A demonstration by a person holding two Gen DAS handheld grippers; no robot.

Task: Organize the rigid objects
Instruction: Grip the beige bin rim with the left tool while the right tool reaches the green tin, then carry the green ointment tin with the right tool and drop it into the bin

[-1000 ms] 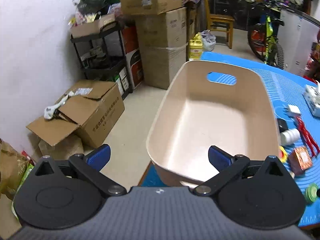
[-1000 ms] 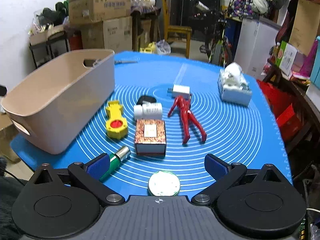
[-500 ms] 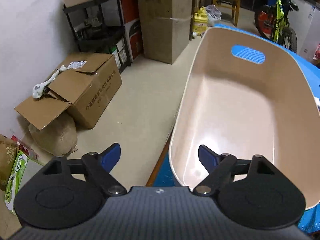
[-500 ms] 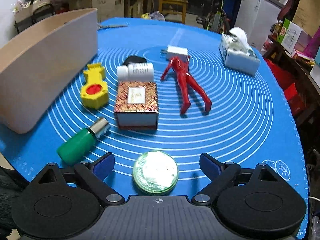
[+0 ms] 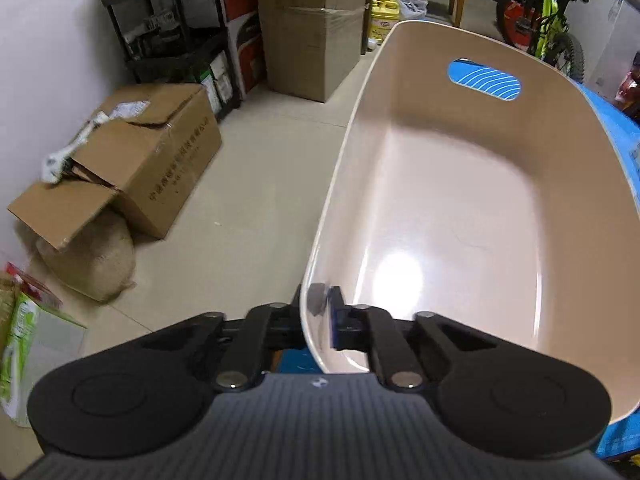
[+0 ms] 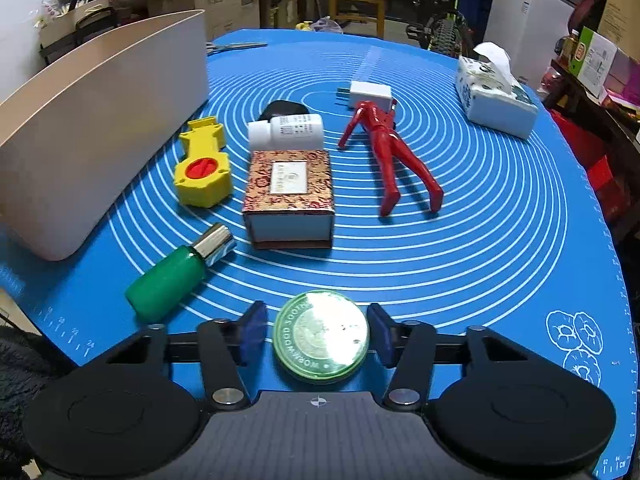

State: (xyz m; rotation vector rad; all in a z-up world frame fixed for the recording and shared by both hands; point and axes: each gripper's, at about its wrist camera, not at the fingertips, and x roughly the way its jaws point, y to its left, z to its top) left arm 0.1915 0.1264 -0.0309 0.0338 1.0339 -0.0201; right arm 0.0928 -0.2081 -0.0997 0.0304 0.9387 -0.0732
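On the blue-matted surface [image 6: 500,240], left gripper [image 5: 318,316] pinching the beige bin's [image 5: 460,208] near rim, green bottle [image 6: 176,276] beside it, right gripper [image 6: 318,334] spread around the round green tin [image 6: 320,338], not visibly touching.

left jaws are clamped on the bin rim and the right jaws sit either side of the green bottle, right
Not quite. The right gripper has its jaws either side of the round green tin, not the green bottle, as the right wrist view shows. The left gripper is indeed clamped on the bin rim.
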